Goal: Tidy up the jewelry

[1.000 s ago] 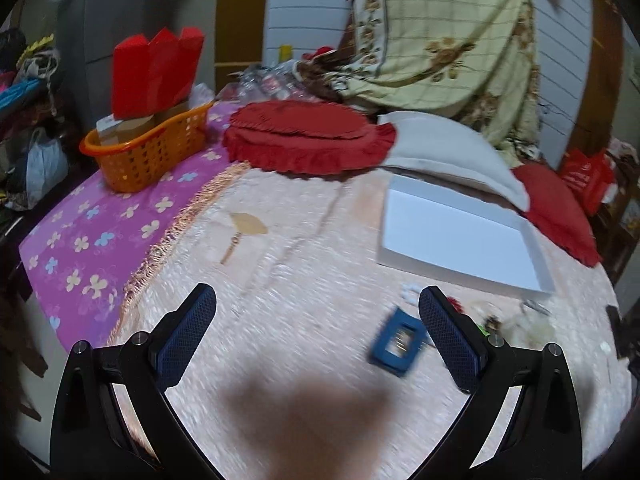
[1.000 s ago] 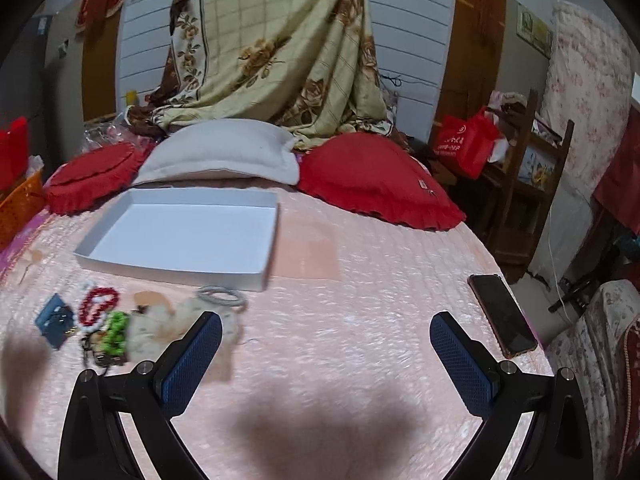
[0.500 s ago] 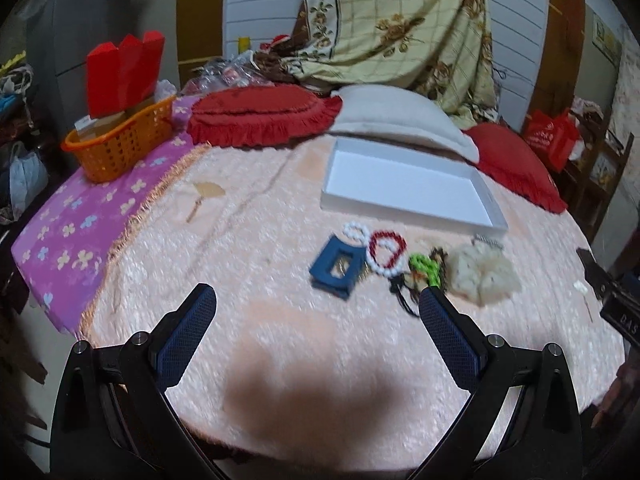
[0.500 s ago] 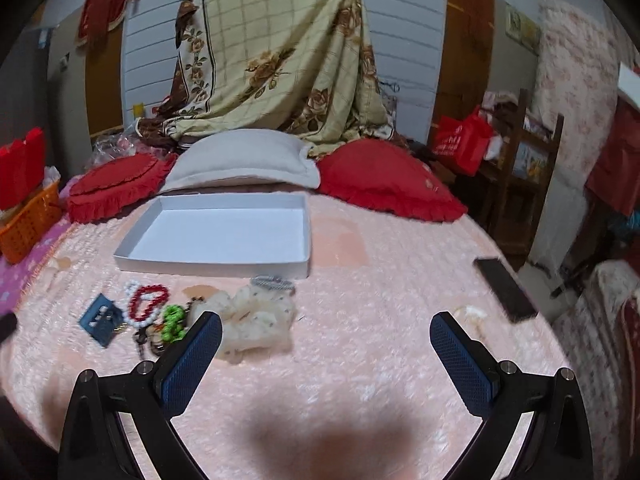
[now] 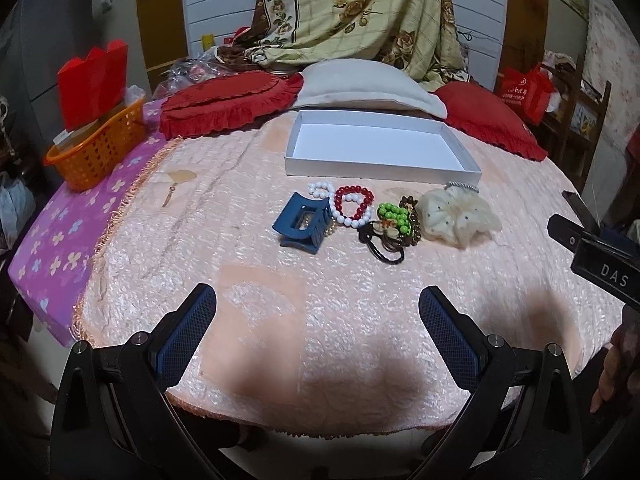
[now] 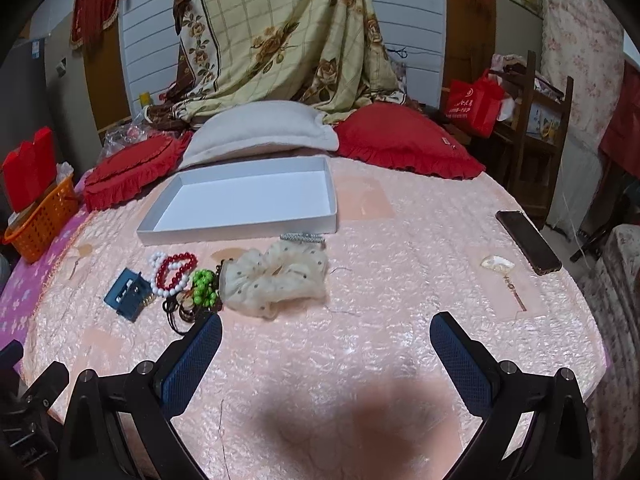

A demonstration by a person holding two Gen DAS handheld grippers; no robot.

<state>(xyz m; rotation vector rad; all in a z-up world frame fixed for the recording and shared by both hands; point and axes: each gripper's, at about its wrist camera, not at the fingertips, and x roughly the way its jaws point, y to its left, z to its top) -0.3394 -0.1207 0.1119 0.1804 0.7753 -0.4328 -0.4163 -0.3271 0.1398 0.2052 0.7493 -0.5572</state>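
left wrist view: my left gripper [image 5: 316, 332] and right gripper [image 6: 326, 352] hang spread and empty over the bed's [image 5: 360, 320] near edge. nothing is sorted yet: the jewelry pile [image 5: 360, 212] lies mid-bed, just before the bare white tray [image 5: 380, 168]. next, i judge, comes a reach forward to pinch one piece.

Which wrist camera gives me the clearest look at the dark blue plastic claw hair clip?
The left wrist view: the dark blue plastic claw hair clip sits near centre, unobstructed, its open frame and teeth visible. The right wrist view shows it smaller, off to the left and more distorted.
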